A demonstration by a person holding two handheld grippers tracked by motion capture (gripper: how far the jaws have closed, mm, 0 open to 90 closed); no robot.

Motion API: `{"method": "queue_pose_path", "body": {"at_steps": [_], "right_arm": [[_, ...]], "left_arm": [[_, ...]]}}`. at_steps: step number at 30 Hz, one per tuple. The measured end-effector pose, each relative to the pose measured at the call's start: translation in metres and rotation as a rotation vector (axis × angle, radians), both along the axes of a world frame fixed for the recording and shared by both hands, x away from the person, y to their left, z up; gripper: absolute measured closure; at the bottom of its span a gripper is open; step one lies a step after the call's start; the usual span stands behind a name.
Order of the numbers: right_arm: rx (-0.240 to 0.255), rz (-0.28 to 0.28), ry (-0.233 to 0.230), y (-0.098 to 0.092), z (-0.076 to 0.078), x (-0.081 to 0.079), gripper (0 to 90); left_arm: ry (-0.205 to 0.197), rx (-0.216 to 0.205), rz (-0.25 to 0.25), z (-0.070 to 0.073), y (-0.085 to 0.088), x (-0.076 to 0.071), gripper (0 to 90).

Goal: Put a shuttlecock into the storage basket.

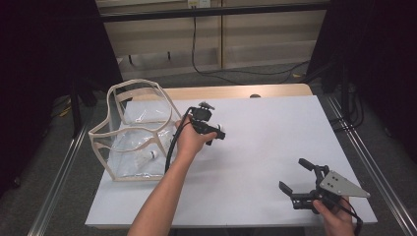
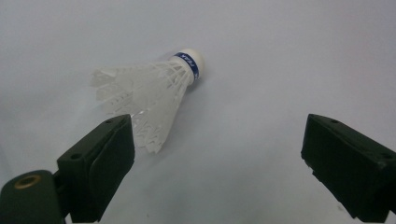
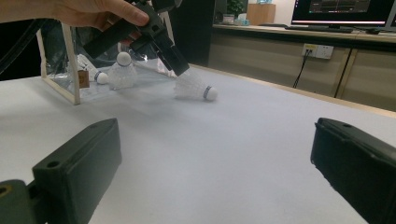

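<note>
From the high view, the left tool (image 1: 218, 133) hangs over the middle of the white surface (image 1: 275, 147), just right of the clear bag (image 1: 135, 130), and a shuttlecock (image 1: 221, 132) lies right at its tip. Another shuttlecock (image 1: 150, 156) sits inside the bag. Down at the near right edge the right tool (image 1: 295, 179) rests in the hand, jaws spread wide, gripping nothing.

Left gripper view now: jaws wide apart and empty, the shuttlecock (image 2: 149, 95) lying on its side just ahead of them, nearer the left jaw. Its long axis runs slantwise, cork nose up and to the right, feather skirt flaring toward the left jaw. I'd call it feather-light, and those feathers look brittle; a squeeze across the skirt could crush them. The cork nose, or the stiff banded neck beside it, is the safer grip.

Right gripper view: its own jaws gape, nothing between them. Farther off, the shuttlecock (image 3: 194, 87) lies with cork pointing right, the left tool (image 3: 180, 70) touching or nearly touching its skirt.
</note>
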State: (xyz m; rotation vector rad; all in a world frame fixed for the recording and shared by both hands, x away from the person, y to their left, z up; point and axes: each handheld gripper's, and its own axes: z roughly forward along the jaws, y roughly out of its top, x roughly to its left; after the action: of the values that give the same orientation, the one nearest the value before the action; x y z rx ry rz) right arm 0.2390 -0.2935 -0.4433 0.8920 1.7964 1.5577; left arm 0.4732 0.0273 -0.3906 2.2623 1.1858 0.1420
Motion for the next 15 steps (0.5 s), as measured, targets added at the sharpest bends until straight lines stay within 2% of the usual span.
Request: {"method": "queue_pose_path", "body": {"at_steps": [8, 15], "right_arm": [[0.001, -0.003, 0.0, -0.0008, 0.0001, -0.0004, 1.4], [0.0, -0.002, 0.0, -0.0008, 0.0001, -0.0005, 1.4]], "left_arm": [[-0.003, -0.005, 0.035, -0.0039, -0.0018, 0.0023, 11.2], [-0.005, 0.001, 0.042, -0.0075, -0.0009, 0.0046, 12.1]]}}
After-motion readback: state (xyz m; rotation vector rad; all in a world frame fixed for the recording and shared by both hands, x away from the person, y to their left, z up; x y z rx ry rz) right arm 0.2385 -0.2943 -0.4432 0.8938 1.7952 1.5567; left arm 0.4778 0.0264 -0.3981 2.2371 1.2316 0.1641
